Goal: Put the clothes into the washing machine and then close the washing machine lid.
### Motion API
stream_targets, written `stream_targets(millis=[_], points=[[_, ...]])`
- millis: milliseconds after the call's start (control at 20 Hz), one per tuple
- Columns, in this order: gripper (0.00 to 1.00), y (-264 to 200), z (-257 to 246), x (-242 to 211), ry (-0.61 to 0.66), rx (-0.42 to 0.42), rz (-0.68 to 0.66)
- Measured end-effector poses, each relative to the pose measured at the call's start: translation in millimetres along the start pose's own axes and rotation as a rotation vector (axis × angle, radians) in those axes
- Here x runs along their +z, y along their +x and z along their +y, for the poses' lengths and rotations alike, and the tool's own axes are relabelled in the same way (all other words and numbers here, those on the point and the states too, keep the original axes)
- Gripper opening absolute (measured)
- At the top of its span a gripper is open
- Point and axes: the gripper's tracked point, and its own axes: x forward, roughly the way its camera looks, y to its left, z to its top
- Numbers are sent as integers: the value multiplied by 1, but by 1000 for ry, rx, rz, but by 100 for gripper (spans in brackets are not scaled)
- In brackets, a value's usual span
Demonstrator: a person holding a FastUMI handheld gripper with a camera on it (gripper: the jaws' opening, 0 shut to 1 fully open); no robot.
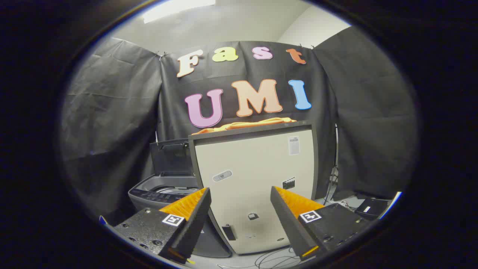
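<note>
- Nearest the camera, the gripper (241, 194) has its two fingers spread wide apart with nothing between them; both point toward the front of a pale cabinet.
- Beyond the left finger (194, 213) stands the washing machine (164, 192), grey, with its lid (171, 156) raised upright at the back, so the round drum opening shows.
- Just right of the machine, and partly in front of it, rises the cabinet (254, 179), a tall cream box with a dark rim along its top and a few small stickers on its face.
- On top of the cabinet lie the clothes (246, 125), an orange garment spread flat, its edge showing above the dark rim; it is well apart from the fingers and outside the washing machine.
- Below the cabinet, thin cables (269, 259) trail across the pale floor between the two fingers.
- Beyond the right finger (289, 216), a small black box (371, 207) sits low beside the dark cloth wall.
</note>
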Motion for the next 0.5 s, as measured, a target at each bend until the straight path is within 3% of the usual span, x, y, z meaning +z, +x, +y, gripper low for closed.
stream_targets(millis=[500], points=[[96, 5, 7, 10, 3, 6, 2]])
